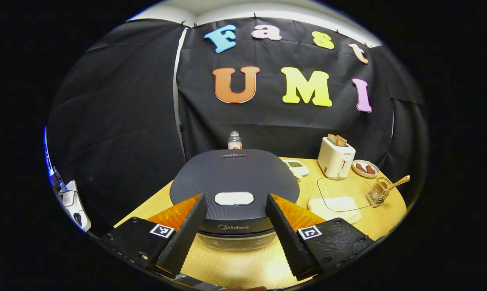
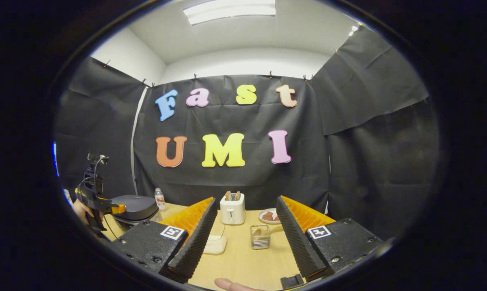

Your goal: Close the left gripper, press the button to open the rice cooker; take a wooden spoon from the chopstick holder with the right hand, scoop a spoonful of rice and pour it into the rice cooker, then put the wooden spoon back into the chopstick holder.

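Both grippers stand wide and empty. Left gripper point(image 1: 235, 234) faces the closed cooker point(image 1: 234, 182), front marked "Midea", its button point(image 1: 234, 198) between the fingers. Right gripper point(image 2: 247, 238) faces the holder point(image 2: 260, 237) with spoon point(image 1: 397, 182), toaster point(image 2: 232, 209) behind.

Rice point(image 1: 335, 203) perhaps under glare, indistinct

Each gripper, left point(image 1: 235, 230) and right point(image 2: 245, 234), carried two wedge-shaped fingers with ribbed inner faces and honeycomb-textured outer flanks. Black screwed mounting blocks at five and seven o'clock bore square black-and-white fiducial tags. In the right gripper view, the left gripper's dark body trailed a thin cable.
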The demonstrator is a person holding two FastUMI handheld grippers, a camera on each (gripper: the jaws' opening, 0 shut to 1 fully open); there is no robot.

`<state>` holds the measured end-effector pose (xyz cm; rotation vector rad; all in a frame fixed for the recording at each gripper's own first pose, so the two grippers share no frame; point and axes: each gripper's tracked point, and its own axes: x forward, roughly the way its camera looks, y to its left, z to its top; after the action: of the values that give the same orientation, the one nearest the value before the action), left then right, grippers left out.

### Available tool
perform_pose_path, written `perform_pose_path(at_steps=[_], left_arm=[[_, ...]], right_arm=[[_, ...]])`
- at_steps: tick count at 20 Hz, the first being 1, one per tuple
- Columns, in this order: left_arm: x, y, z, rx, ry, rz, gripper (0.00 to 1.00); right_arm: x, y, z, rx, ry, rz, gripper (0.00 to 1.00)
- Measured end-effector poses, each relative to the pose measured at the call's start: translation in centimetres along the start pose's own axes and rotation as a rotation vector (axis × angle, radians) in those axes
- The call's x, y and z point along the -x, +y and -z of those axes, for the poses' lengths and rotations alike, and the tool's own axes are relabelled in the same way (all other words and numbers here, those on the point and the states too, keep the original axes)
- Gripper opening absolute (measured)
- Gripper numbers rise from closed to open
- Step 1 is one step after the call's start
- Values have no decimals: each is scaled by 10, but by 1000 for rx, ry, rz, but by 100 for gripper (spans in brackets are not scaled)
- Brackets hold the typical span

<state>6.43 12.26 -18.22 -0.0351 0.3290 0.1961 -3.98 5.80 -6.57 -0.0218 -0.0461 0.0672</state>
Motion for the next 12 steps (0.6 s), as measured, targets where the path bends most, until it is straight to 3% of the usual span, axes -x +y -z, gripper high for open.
perform_pose_path(at_steps=[9,12], left_arm=[[-4,0,8,15,-57,-32,96],[3,-12,1,49,-36,12,92]], right_arm=[[-7,1,1,29,4,21,95],[-9,0,-7,49,-8,31,96]])
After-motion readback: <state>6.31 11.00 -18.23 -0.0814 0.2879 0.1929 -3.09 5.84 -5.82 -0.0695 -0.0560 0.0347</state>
